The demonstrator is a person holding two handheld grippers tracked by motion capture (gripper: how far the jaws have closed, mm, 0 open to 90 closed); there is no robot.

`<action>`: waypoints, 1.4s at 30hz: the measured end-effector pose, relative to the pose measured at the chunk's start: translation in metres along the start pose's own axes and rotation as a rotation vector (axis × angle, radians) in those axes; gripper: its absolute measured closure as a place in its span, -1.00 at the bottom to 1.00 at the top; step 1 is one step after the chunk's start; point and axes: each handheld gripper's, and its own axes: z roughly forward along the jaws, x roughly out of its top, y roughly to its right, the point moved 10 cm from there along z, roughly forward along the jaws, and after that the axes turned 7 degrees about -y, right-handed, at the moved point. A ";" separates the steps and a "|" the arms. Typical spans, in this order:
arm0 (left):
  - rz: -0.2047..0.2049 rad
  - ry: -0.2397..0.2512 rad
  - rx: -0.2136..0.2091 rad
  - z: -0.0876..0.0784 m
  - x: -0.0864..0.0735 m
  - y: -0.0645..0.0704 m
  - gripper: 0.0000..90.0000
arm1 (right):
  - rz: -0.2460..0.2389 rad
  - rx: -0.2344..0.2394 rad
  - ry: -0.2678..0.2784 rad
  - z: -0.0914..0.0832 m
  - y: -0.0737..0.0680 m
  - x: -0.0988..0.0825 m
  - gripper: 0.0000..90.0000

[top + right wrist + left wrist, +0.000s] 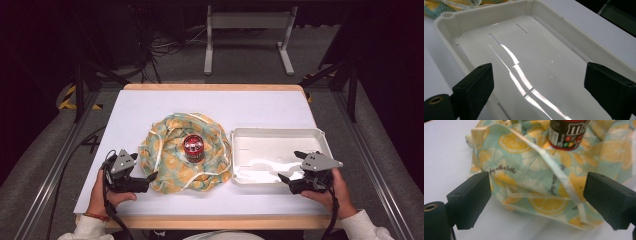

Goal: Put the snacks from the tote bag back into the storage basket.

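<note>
Left gripper [145,172], jaws wide, nears a crumpled lemon-print cloth bag [172,150] holding a red candy jar [193,147]; right gripper [295,167] gapes over a glossy white plastic tray [272,134] on the matte white table [165,102].

Both tongs, left [148,176] and right [292,166], rest low with jaws apart.

light: bright table [150,107], dark surround | glare: streaks in tray [529,32] | blur: soft close-ups

A lemon-print cloth bag [185,152] lies spread flat (drawstrings loose), a red candy tub [193,147] upright on it.
</note>
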 end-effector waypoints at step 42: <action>-0.077 -0.167 -0.092 0.037 0.105 0.045 -0.59 | -0.032 0.000 -0.033 0.004 -0.003 -0.004 -0.79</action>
